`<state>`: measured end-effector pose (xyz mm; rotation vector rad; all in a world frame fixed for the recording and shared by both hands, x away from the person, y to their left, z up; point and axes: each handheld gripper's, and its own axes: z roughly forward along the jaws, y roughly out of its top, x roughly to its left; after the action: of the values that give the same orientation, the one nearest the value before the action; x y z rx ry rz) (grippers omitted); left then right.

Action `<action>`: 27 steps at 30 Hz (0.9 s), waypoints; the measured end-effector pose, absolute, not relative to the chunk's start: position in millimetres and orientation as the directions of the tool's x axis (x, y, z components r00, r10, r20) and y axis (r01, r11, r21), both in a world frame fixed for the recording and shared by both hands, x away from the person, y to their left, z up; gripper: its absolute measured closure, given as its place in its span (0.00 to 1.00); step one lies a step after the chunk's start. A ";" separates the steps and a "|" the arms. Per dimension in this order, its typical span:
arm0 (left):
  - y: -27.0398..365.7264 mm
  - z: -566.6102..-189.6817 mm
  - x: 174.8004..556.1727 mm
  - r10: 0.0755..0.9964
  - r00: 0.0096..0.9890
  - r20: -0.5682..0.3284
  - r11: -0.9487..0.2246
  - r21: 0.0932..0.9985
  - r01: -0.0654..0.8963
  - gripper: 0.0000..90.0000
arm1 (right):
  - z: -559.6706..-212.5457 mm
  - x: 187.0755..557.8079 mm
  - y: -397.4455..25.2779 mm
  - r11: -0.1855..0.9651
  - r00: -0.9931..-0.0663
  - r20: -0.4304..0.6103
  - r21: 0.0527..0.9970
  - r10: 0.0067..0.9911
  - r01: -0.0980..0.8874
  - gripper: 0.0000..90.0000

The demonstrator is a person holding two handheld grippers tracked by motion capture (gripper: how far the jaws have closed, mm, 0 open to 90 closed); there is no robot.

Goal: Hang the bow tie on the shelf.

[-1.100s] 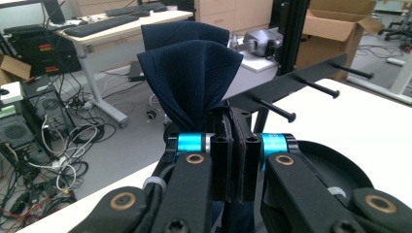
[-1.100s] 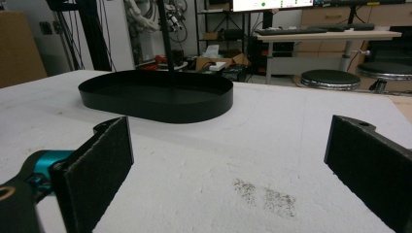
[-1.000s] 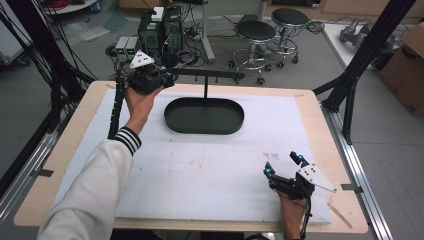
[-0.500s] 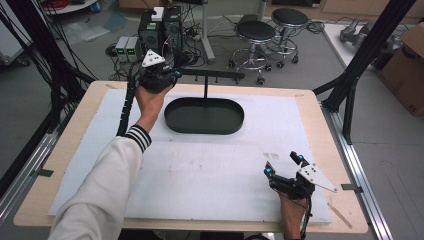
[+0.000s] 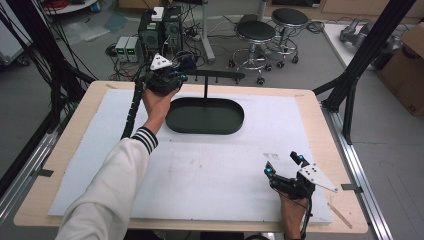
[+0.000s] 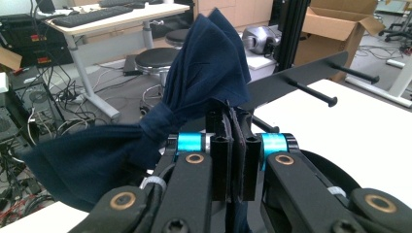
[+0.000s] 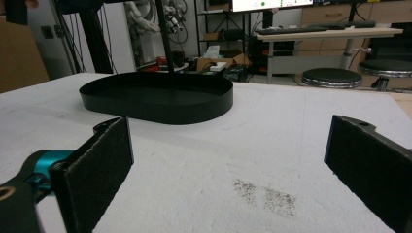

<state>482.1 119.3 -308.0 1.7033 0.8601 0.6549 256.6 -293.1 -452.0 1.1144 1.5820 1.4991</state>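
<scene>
Navy cloth (image 6: 194,92) clamped in left gripper (image 6: 236,160) beside black peg rack (image 6: 296,80); right gripper (image 7: 228,160) wide open, empty.

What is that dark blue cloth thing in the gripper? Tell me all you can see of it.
The bow tie is dark navy fabric, soft and matte, with two creased, fanned wings cinched by a band in the middle. One wing stands up, the other droops low to the side. The left gripper has its black jaws shut on it beside the knot, holding it in the air near the black rack bar with its pegs. Nothing else touches it.
</scene>
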 end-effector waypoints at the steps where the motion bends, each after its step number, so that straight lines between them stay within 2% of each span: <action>1: 117.6 -308.9 482.0 0.808 0.589 0.013 -0.179 0.958 0.225 0.97 | -452.0 256.5 -293.0 -0.032 -0.402 0.082 0.991 0.912 0.129 0.03; 9: 108.5 -312.7 479.9 0.805 0.592 0.035 -0.204 0.953 0.222 0.97 | -452.0 256.2 -293.2 -0.038 -0.401 0.088 0.991 0.912 0.131 0.03; 20: 108.5 -323.8 479.7 0.821 0.571 -0.005 -0.161 0.957 0.240 0.97 | -452.1 256.0 -293.5 -0.040 -0.404 0.090 0.991 0.910 0.131 0.03; 27: 105.0 -328.0 481.6 0.824 0.566 0.003 -0.169 0.956 0.241 0.97 | -452.1 256.5 -294.1 -0.036 -0.404 0.084 0.992 0.911 0.124 0.03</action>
<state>481.6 105.0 -328.0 1.7038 0.8939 0.6643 256.5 -294.1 -452.1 1.1128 1.5762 1.5074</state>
